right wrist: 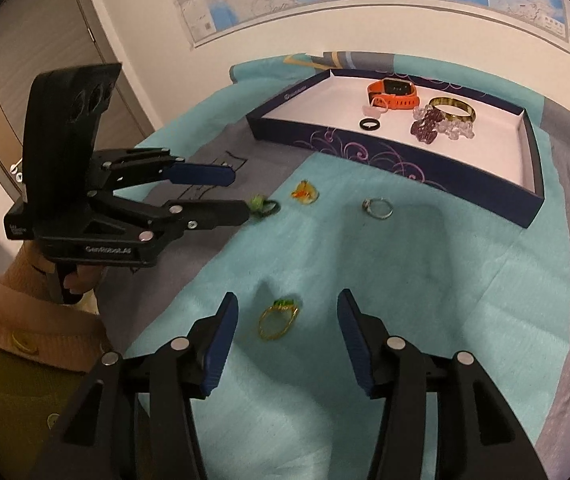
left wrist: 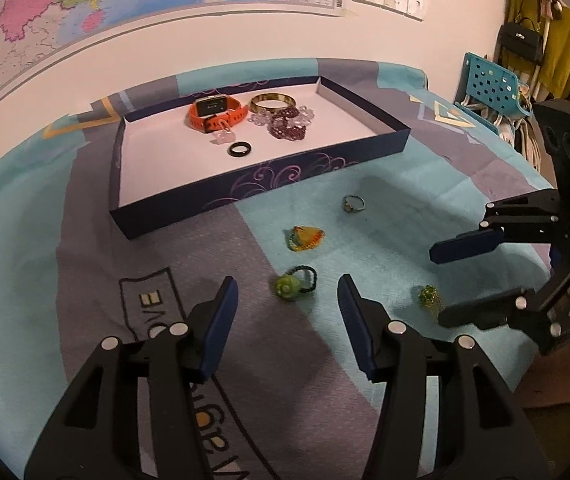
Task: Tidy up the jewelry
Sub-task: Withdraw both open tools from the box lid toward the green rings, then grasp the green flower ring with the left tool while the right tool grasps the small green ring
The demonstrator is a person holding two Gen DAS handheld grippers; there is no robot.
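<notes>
The box (left wrist: 263, 184), a shallow dark-blue tray with a white floor, sits at the far side of the cloth-covered table (left wrist: 385, 216) and already holds part of the jewelry: an orange watch (left wrist: 215, 114), a gold bangle (left wrist: 273, 102), a dark beaded bracelet (left wrist: 287, 126) tangled with clear beads (left wrist: 305, 114), a black ring (left wrist: 240, 149) and a small pale piece just beside the watch. Four pieces lie loose on the cloth in front of the box: a silver ring (left wrist: 353, 203) nearest it, a yellow-orange beaded piece (left wrist: 305, 238), a green flower hair tie (left wrist: 295, 285) and a gold ring with a green stone (right wrist: 279, 318). By that count the sorting looks a bit past halfway, with those four left to move. The left gripper (left wrist: 288, 296) stands about half open and empty, the hair tie lying just ahead between its tips. The right gripper (right wrist: 288, 320) is likewise parted and empty, the gold ring lying on the cloth between its fingers, untouched. Each seems lined up for a pick.
</notes>
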